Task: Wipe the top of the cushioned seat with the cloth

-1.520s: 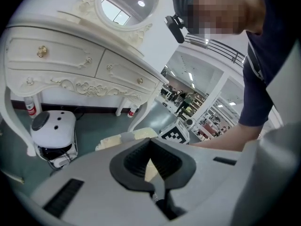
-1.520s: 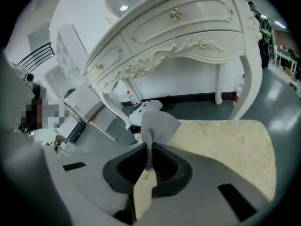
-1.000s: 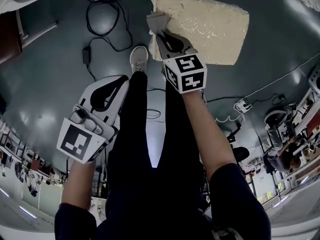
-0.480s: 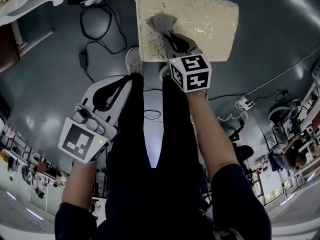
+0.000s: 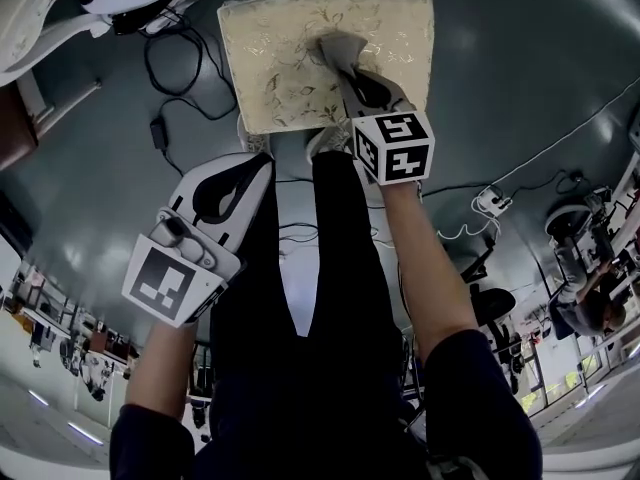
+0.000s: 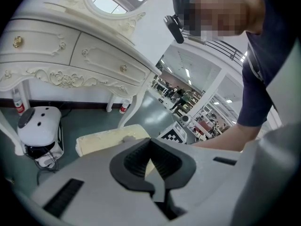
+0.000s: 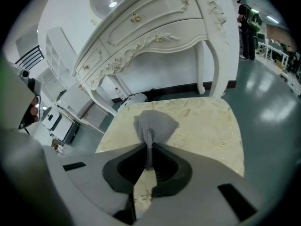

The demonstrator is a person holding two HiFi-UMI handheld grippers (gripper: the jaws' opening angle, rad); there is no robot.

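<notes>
Pressing the grey cloth (image 5: 338,48) onto the cushioned seat (image 5: 280,68), the right gripper (image 5: 343,70) is reaching forward in the head view; the left gripper (image 5: 255,166) is hanging well apart, beside the person's leg (image 5: 300,238). In the left gripper view, its jaws are sitting pressed together. In the right gripper view, the jaws are pinching the cloth, which is fanning out over the seat top.

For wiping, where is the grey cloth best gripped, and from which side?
Grip the cloth at its bunched near end, from the person's side, as the right gripper does: its jaws are shut on that gather, and the rest fans flat on the seat.
</notes>
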